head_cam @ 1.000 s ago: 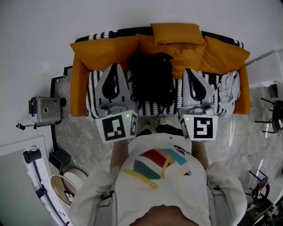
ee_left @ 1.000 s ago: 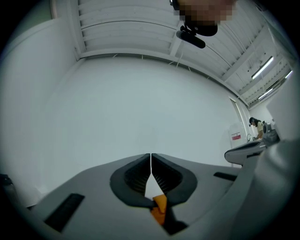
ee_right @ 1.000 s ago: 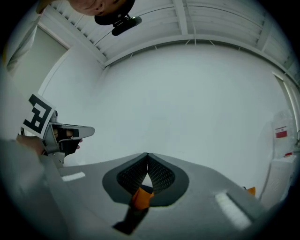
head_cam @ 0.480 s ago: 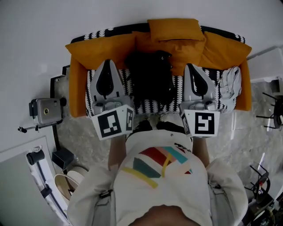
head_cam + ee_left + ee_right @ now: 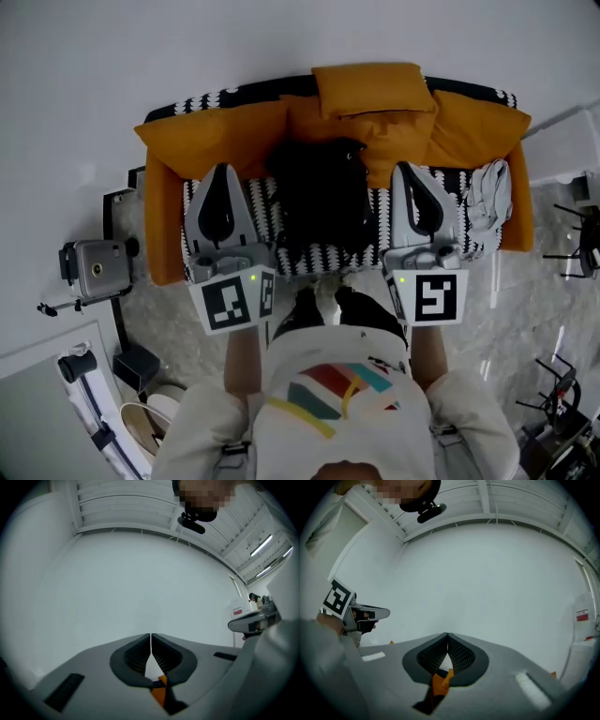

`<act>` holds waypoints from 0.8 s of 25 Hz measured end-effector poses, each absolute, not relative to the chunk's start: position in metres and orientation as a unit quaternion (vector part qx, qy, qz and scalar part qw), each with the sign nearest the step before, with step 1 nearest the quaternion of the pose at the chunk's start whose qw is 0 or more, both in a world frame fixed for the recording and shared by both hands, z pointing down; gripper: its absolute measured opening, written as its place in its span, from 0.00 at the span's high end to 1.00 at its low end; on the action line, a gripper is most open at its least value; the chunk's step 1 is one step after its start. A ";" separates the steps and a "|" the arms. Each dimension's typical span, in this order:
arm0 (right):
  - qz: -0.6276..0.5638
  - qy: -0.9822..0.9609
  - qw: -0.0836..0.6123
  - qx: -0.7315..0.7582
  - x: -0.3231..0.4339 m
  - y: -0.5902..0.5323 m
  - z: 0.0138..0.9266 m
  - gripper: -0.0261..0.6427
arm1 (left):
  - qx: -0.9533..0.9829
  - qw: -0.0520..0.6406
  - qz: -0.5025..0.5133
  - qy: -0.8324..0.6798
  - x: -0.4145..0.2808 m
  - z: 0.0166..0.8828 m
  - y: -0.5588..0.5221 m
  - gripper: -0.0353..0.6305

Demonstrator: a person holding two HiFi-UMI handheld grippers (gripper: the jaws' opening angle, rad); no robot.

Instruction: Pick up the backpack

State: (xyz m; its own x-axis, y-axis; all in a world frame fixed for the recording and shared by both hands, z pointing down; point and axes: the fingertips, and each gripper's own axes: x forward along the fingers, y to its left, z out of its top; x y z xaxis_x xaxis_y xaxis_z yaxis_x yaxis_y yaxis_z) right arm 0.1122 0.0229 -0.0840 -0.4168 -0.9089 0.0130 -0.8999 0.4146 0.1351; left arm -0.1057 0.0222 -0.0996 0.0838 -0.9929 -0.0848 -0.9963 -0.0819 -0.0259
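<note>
A black backpack (image 5: 319,197) stands on the middle of a sofa (image 5: 164,234) with orange cushions and a black-and-white patterned seat. My left gripper (image 5: 220,171) hovers over the seat to the left of the backpack, shut and empty. To the backpack's right, my right gripper (image 5: 412,169) is also shut and empty. Neither touches the backpack. In the left gripper view the left gripper's (image 5: 150,637) jaws meet in front of a white wall. The right gripper's (image 5: 447,635) jaws do the same in the right gripper view.
A white garment (image 5: 485,192) lies on the sofa's right end. An orange cushion (image 5: 370,89) tops the backrest. A camera on a stand (image 5: 94,267) is left of the sofa, with a black stand (image 5: 581,239) at the right. The floor is marbled.
The left gripper has drifted left, away from the backpack, and lower in the head view. The right gripper has shifted only slightly. Both stay shut.
</note>
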 end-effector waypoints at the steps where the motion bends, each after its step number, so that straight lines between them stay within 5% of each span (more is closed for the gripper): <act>1: -0.052 -0.839 0.046 0.539 0.111 0.017 -0.075 0.95 | -0.736 0.035 0.017 0.676 -0.109 -0.088 0.016 0.92; 20: 0.025 -0.819 0.122 0.561 0.097 -0.021 0.164 0.95 | -0.747 -0.074 -0.038 0.659 -0.107 0.170 -0.032 0.92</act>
State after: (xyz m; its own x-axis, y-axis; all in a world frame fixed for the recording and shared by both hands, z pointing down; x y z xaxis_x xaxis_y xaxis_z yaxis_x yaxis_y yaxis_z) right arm 0.0973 -0.0206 0.1639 -0.3413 -0.9118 0.2284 -0.9242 0.3699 0.0953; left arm -0.1073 -0.0320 0.1704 0.1274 -0.9799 0.1536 -0.9910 -0.1194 0.0606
